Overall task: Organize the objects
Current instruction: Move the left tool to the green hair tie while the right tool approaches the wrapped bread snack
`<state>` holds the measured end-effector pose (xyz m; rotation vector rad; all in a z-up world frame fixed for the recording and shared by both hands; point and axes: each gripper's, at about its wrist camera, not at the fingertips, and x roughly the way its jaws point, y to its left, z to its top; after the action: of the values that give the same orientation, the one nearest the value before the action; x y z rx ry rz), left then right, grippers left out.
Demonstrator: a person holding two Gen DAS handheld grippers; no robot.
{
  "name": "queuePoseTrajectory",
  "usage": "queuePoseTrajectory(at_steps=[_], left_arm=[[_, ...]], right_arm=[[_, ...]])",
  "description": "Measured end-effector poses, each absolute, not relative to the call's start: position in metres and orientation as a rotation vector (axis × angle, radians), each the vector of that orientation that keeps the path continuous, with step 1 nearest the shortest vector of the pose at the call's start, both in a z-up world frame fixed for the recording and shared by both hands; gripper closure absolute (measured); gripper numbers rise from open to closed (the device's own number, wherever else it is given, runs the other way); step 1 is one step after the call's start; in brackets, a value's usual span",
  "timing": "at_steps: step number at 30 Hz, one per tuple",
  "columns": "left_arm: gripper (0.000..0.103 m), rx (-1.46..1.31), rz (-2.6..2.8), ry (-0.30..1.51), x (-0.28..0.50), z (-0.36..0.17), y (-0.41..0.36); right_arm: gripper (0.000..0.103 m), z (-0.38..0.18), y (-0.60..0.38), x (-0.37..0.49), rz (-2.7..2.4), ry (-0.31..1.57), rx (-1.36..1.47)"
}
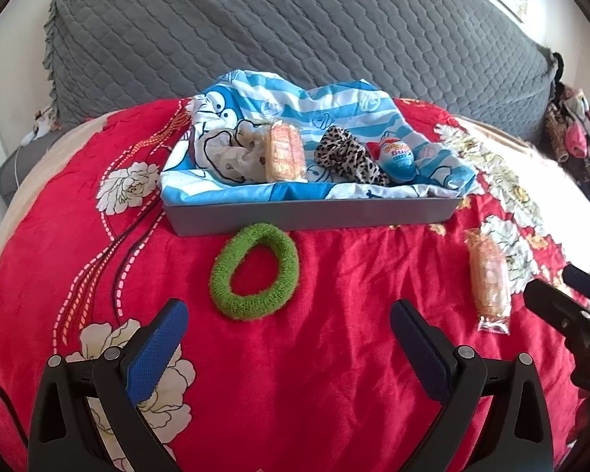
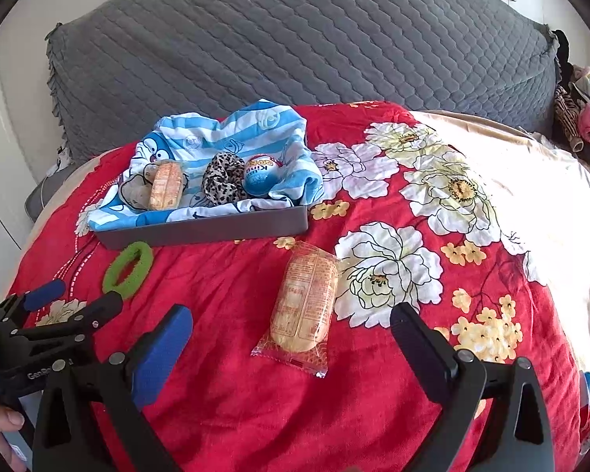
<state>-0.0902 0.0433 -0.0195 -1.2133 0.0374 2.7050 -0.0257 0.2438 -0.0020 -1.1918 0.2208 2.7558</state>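
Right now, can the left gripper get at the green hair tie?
Probably yes. The left gripper is open and the green hair tie lies flat on the red blanket just ahead of its fingers, nothing between them; the grey tray sits beyond it.

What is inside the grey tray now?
The grey tray holds a blue striped cloth; on it lie a wrapped snack, a leopard scrunchie, a chocolate egg and a pale spotted scrunchie. The cloth hides the tray floor.
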Motion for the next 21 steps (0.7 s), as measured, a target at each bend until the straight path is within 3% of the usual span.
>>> queuePoseTrajectory(at_steps=[21], left_arm=[[0.001, -1.229, 2.697, 0.03, -0.104, -0.03, 0.044]], right_arm=[[0.001, -0.014, 0.248, -0.039, 2.727, 0.232, -1.218]])
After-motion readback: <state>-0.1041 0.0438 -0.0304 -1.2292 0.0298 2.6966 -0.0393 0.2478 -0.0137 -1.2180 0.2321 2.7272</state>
